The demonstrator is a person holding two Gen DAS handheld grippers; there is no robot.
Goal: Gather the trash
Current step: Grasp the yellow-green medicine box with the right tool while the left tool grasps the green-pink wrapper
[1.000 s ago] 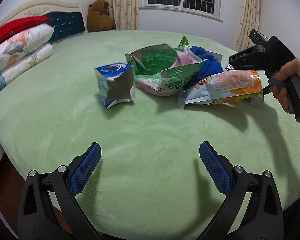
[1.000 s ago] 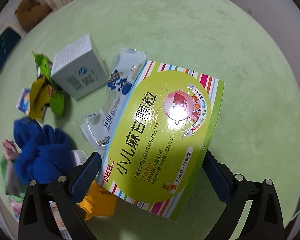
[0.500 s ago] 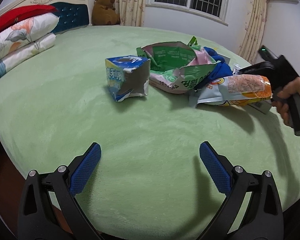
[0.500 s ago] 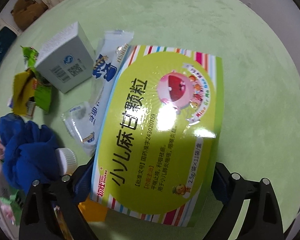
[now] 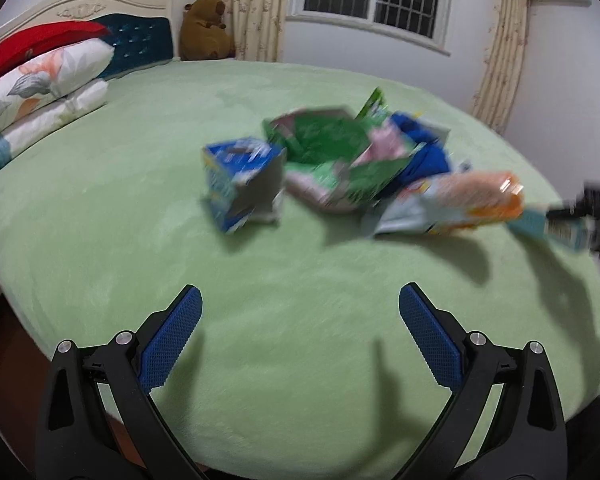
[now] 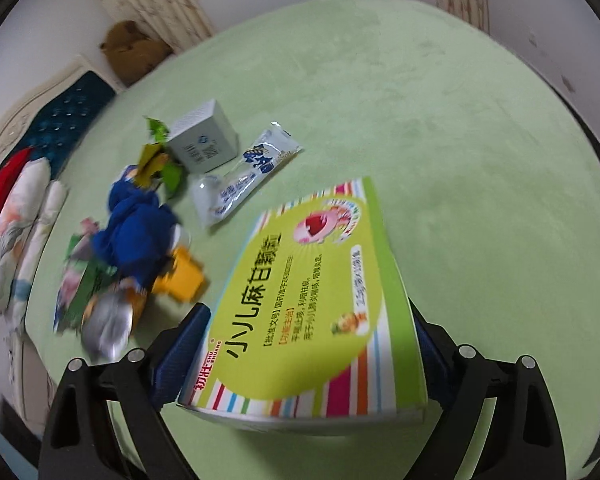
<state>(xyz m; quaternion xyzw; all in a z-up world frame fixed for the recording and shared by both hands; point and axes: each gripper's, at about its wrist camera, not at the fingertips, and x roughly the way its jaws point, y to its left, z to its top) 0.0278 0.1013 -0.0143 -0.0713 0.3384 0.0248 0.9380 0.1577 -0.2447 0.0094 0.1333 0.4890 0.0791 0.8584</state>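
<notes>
Trash pile (image 5: 340, 168) is lying uncollected at 12 o'clock; right gripper (image 6: 308, 352) is clamping the medicine box (image 6: 312, 304) (first item), left gripper (image 5: 300, 336) is hovering wide open, empty.

medicine box (image 6: 312, 300) reading 小儿麻甘颗粒, 初壮

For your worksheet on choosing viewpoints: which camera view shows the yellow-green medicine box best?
The right wrist view. The yellow-green medicine box fills the foreground there, printed face readable, clamped in the right claw. The left wrist view shows only a blurred teal edge of it at far right, past the orange snack bag.
</notes>
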